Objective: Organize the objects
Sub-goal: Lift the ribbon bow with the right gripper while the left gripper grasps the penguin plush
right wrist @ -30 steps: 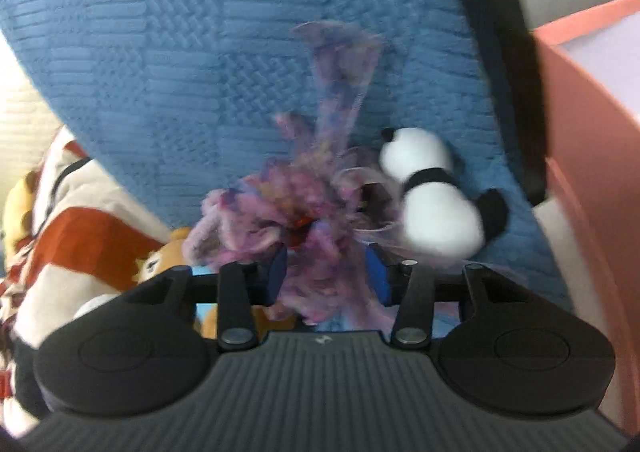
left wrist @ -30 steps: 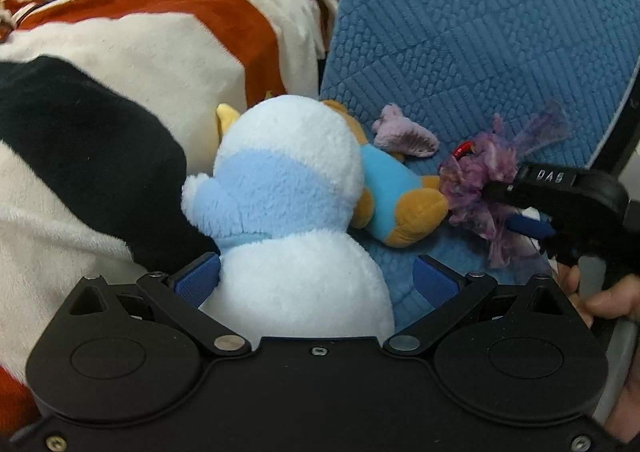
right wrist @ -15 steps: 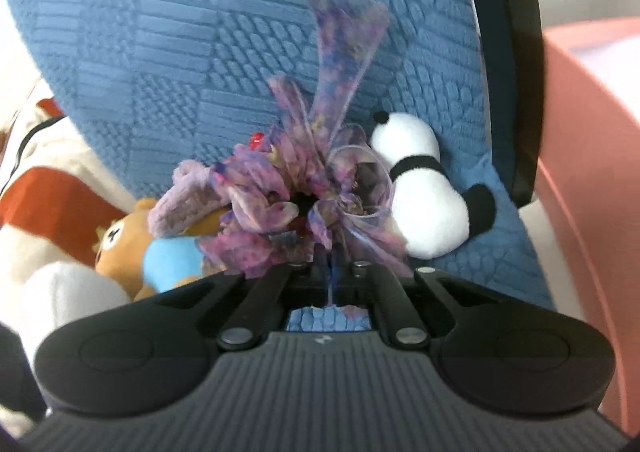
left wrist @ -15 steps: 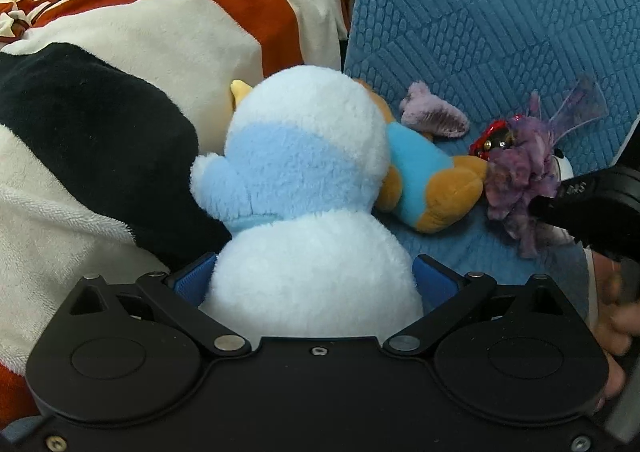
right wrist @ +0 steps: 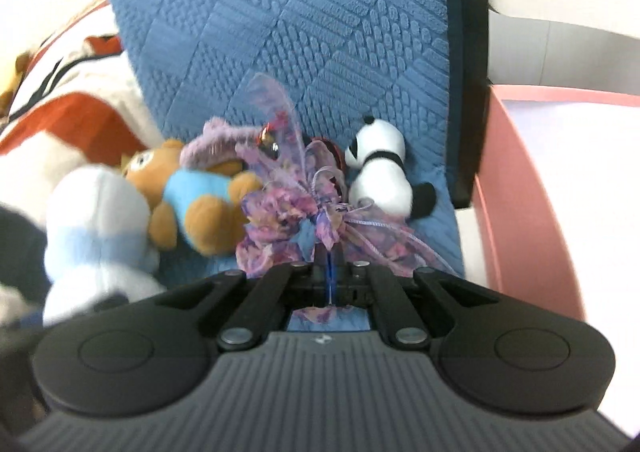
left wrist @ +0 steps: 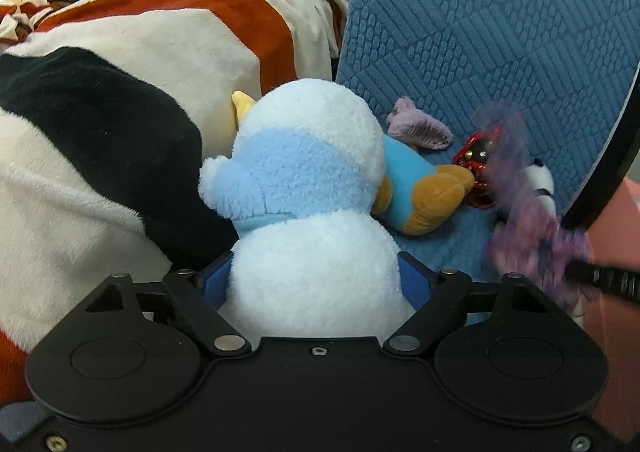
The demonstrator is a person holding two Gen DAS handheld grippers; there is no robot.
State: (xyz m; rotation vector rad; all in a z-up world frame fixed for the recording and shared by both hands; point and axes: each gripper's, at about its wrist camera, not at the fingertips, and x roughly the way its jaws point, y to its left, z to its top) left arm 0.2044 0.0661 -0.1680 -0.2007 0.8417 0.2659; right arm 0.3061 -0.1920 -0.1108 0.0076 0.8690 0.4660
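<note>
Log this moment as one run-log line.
left claw: closing around white-and-blue plush | right claw: shut on purple ribbon bundle | panda plush: on blue cushion

I see little room: the bear (right wrist: pixel 192 207), the panda (right wrist: pixel 380 175) and the white-and-blue plush (left wrist: pixel 312 211) crowd the blue cushion (right wrist: pixel 320 31). The striped blanket (left wrist: pixel 140 71) walls my left; the pink box (right wrist: pixel 520 191) blocks my right.

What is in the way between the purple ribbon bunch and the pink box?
Nothing visible. The right gripper is shut on the purple ribbon bunch, and the pink box sits open just to its right. The panda toy lies behind the bunch on the blue chair, not on the way across.
</note>
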